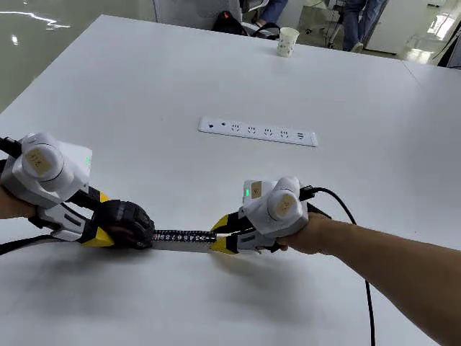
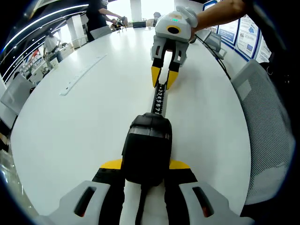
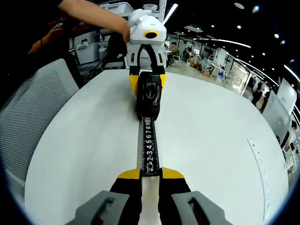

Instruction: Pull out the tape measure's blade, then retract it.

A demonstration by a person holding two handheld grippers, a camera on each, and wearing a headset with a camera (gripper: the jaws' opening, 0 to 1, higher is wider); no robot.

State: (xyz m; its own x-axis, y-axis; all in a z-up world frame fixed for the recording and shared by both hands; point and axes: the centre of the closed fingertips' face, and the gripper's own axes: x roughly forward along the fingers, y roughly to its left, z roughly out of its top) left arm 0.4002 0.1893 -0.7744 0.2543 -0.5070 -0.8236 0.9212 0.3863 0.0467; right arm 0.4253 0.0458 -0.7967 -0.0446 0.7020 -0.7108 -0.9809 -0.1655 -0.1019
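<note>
A black tape measure case [image 1: 126, 223] rests on the white table [image 1: 216, 79], clamped between the yellow-tipped jaws of my left gripper [image 1: 97, 220]. In the left gripper view the case [image 2: 146, 147] sits between the jaws of my left gripper [image 2: 146, 165]. A short stretch of numbered blade [image 1: 181, 236] runs from the case to my right gripper [image 1: 220, 233], which is shut on the blade's end. In the right gripper view the blade [image 3: 149, 145] leads from my right gripper [image 3: 150, 173] to the case [image 3: 149, 98].
A white power strip [image 1: 257, 131] lies mid-table beyond the grippers. A paper cup [image 1: 287, 41] stands near the far edge. A black cable [image 1: 346, 216] trails from the right gripper. Chairs and people are beyond the table.
</note>
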